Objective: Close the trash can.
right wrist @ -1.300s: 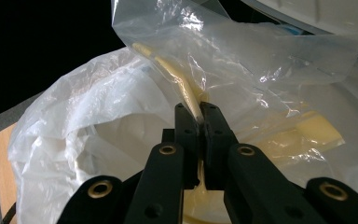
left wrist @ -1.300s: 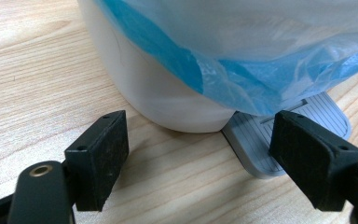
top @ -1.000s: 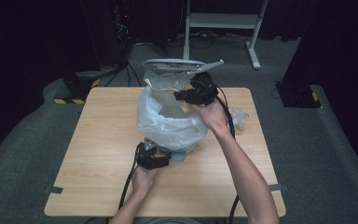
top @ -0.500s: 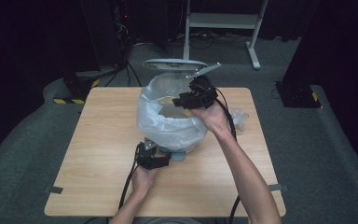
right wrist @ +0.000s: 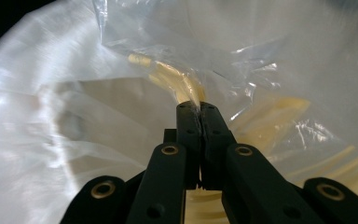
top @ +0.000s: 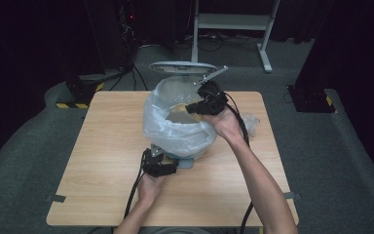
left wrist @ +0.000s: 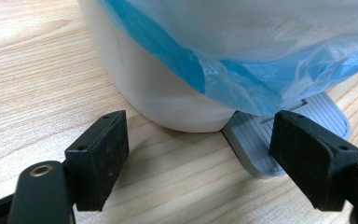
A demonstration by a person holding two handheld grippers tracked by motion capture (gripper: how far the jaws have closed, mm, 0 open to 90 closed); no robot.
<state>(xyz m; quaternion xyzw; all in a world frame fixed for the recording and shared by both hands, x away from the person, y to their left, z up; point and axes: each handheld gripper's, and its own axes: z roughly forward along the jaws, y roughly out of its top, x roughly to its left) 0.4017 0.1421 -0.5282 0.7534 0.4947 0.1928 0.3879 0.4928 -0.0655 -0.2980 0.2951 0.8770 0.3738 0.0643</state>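
A white pedal bin [left wrist: 158, 93] stands on the wooden table [top: 107, 146] with its lid [top: 182, 66] up. A clear plastic bag [top: 175, 126] lines it and hangs over its rim, tinted blue at the hem [left wrist: 223, 74]. My right gripper [top: 192, 108] reaches into the bin's mouth. Its jaws have just been closing and now pinch a fold of the bag film [right wrist: 186, 88] at their tips [right wrist: 199, 109]. My left gripper [top: 159, 163] rests low at the bin's base, open [left wrist: 205, 140], with the bin's foot and the grey pedal [left wrist: 279, 140] ahead of its pads, untouched.
A crumpled piece of clear plastic [top: 251, 124] lies on the table to the right of the bin. Cables trail from both grippers toward the near edge. Beyond the table are a white metal stand [top: 233, 24] and a black-and-yellow base [top: 80, 92] on the dark floor.
My right gripper has dipped slightly lower into the bag's mouth. The left gripper and the bin have not moved.
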